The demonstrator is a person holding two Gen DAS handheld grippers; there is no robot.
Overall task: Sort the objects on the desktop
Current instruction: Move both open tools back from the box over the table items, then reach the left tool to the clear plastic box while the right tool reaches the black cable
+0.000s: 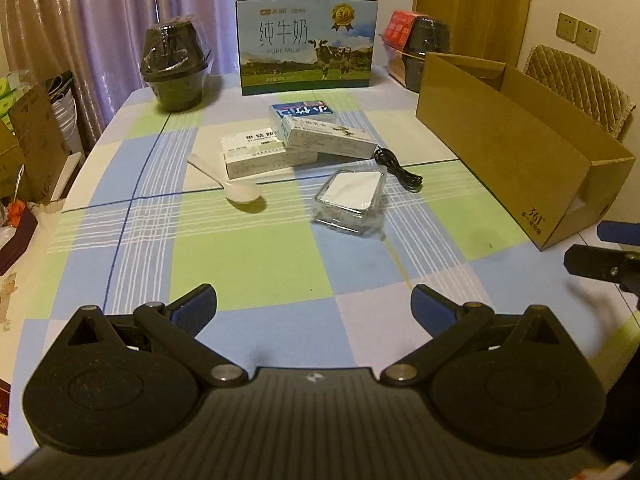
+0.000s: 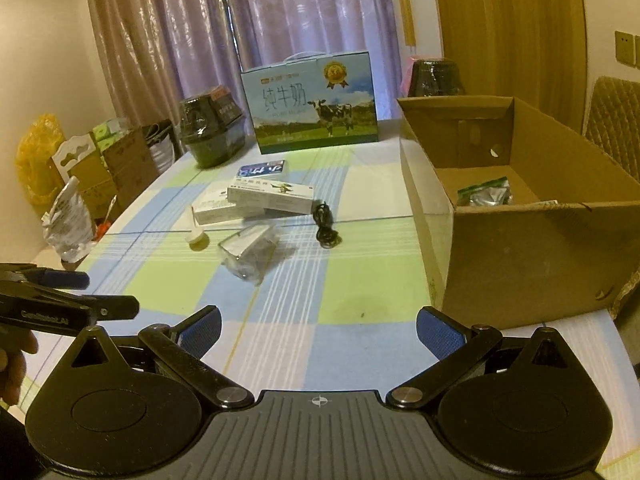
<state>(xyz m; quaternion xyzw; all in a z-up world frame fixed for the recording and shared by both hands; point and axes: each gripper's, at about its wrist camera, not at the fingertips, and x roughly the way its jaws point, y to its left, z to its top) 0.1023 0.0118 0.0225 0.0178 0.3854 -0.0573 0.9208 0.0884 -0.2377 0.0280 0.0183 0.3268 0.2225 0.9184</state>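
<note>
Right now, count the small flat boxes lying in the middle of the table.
3: a white box nearest the spoon, a second white box lying across it, and a blue box behind them. Others may be hidden underneath.

Mid-table clutter: two white medicine boxes (image 1: 267, 154) lay stacked crosswise, a blue-white pack (image 1: 303, 111) behind them, white spoon (image 1: 228, 184) left, bagged white block (image 1: 351, 200) in front, coiled black cable (image 1: 400, 170) right. Open cardboard box (image 2: 520, 240) stood right, a foil packet (image 2: 486, 193) inside.
</note>
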